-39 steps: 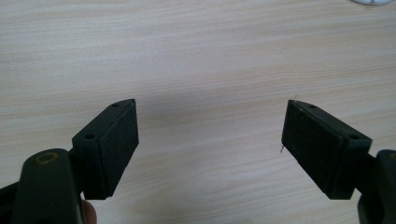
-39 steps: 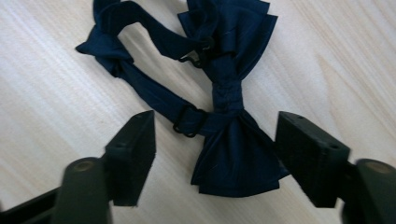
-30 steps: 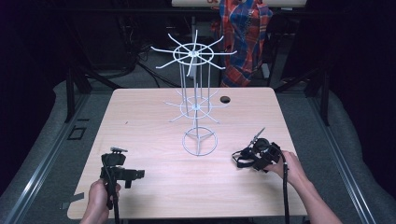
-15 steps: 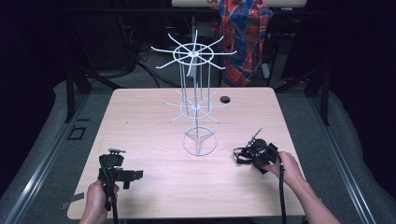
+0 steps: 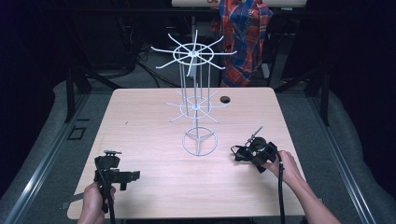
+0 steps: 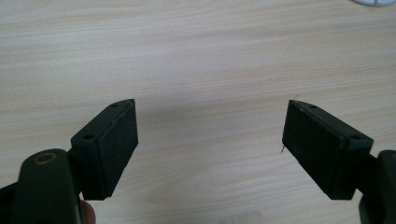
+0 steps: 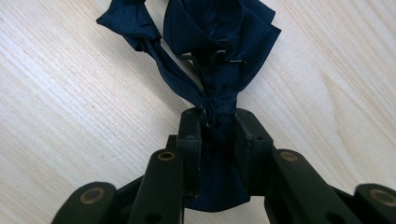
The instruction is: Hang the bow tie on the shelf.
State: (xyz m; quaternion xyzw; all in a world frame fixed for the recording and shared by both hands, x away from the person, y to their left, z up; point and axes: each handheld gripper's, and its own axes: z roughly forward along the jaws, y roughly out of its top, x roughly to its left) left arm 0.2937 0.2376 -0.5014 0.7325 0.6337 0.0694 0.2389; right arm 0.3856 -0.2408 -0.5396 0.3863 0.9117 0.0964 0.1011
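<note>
One item in play: a small dark navy fabric piece (image 7: 219, 51) with a thin black wire hook pinned at its middle (image 7: 212, 58), bunched like a bow, lying low on the tabletop at the right.
Grip: the right tool (image 7: 218, 122) has its jaws pinched tight on the gathered neck of the fabric piece, cloth bulging out below the pads; in the high view the right tool (image 5: 256, 152) sits just right of the stand's base ring.
Done so far: the pick-up looks secured — fabric is firmly held, the loose end fanned out on the wood ahead of the jaws.
Left to do: my read is the piece is headed for the white wire display stand with two tiers of radiating arms (image 5: 195, 100); every arm is bare, so the lift and the hanging are yet to come.
Other hand: the left tool (image 6: 210, 140) is spread wide over bare wood, nothing between its pads; in the high view the left tool (image 5: 111, 171) waits near the front left corner, well apart from the stand.
Surroundings: light wooden tabletop (image 5: 149, 116), a small dark round spot (image 5: 225, 99) near its far edge, a red-and-blue plaid garment (image 5: 243, 37) hanging behind.
Change from half a second ago: the right tool has crept slightly nearer the person and lower; the left tool, stand and tabletop read unchanged.
</note>
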